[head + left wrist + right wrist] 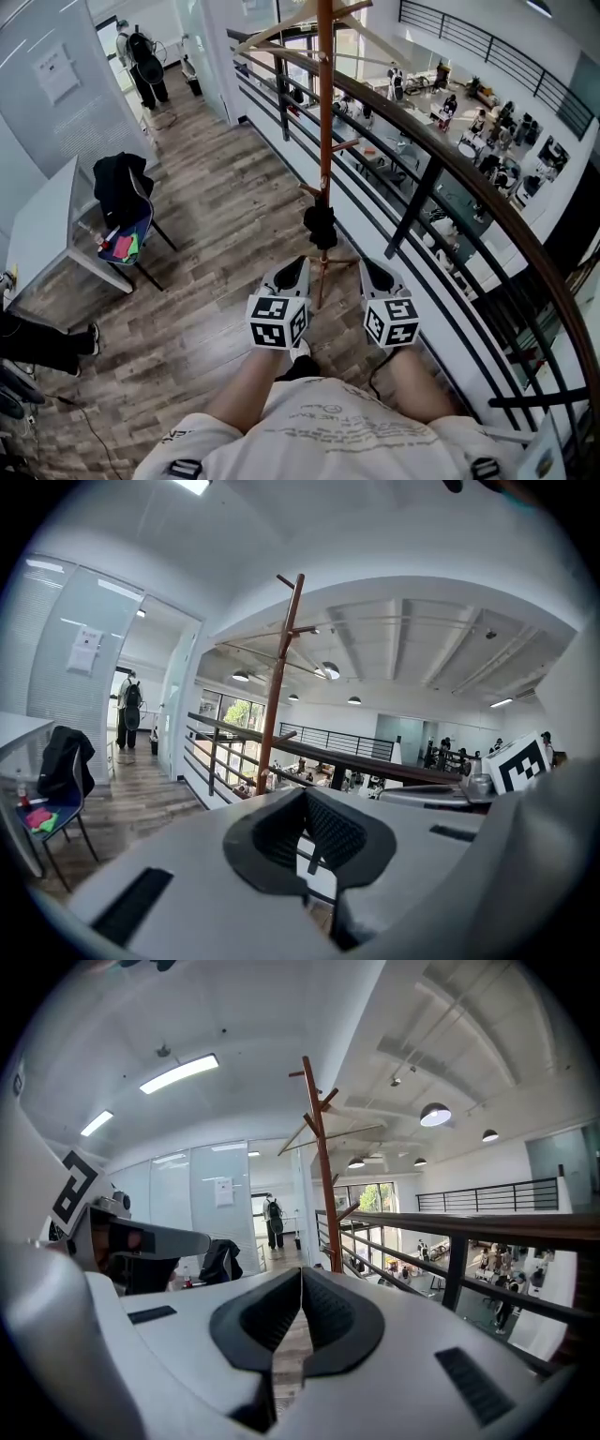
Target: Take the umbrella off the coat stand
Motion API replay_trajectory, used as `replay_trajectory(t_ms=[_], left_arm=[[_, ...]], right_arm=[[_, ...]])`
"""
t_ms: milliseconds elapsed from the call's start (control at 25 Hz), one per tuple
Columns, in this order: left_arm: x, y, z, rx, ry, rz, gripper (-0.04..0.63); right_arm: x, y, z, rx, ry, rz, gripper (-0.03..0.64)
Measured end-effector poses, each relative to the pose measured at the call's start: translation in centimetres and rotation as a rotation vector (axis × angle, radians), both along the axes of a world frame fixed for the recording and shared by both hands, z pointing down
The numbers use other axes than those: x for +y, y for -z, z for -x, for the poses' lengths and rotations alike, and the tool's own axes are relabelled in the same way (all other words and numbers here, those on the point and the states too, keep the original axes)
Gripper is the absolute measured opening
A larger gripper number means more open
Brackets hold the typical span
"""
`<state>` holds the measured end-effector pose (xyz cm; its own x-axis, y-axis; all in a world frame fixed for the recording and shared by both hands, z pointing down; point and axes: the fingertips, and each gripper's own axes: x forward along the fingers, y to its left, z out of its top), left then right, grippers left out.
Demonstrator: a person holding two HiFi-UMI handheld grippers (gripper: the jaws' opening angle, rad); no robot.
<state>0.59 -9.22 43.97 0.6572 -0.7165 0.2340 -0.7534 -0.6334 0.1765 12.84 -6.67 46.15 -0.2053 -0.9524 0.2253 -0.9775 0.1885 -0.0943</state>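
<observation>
Umbrella (321, 225), a small black bundle, is hanging low on the coat stand (324, 112), which is standing at the floor's edge by the railing (441, 171). It's just ahead of both grippers. Left gripper (300, 264) & right gripper (367, 266) are sitting clenched w/ nothing between the jaws. Reach isn't begun imo. One gripper needs opening first, then closing on the bundle's middle and lifting up off the peg before pulling away.

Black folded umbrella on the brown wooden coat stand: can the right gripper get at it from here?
Probably yes. The black folded umbrella hangs low on the brown wooden coat stand, just ahead of the right gripper, with nothing between. Its jaws are shut, so they must open first.
</observation>
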Motion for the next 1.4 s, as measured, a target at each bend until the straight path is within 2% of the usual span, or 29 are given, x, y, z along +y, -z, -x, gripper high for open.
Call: replay_trajectory(t_ms=[400,640,1040,1400], left_arm=[[-10.6,0.2,0.0,0.045,-0.052,0.024,0.005],[-15.3,-0.6,0.7,0.019,-0.060,0.040,0.005],[-18.3,-2.9,-0.2,-0.025,-0.039,0.084,0.005],[-19.5,-5.0,0.5,-0.076,0.044,0.128,0.005]], right_arm=[[-11.1,-1.6,1.5,0.053,0.019,0.038,0.003],[-16.0,-3.2,1.9,0.057,-0.001,0.069,0.003],[-21.3,-6.5,-0.2,0.038,-0.003,0.104,0.003],[-25.6,-11.0,-1.5,0.014,0.015,0.147,0.006]])
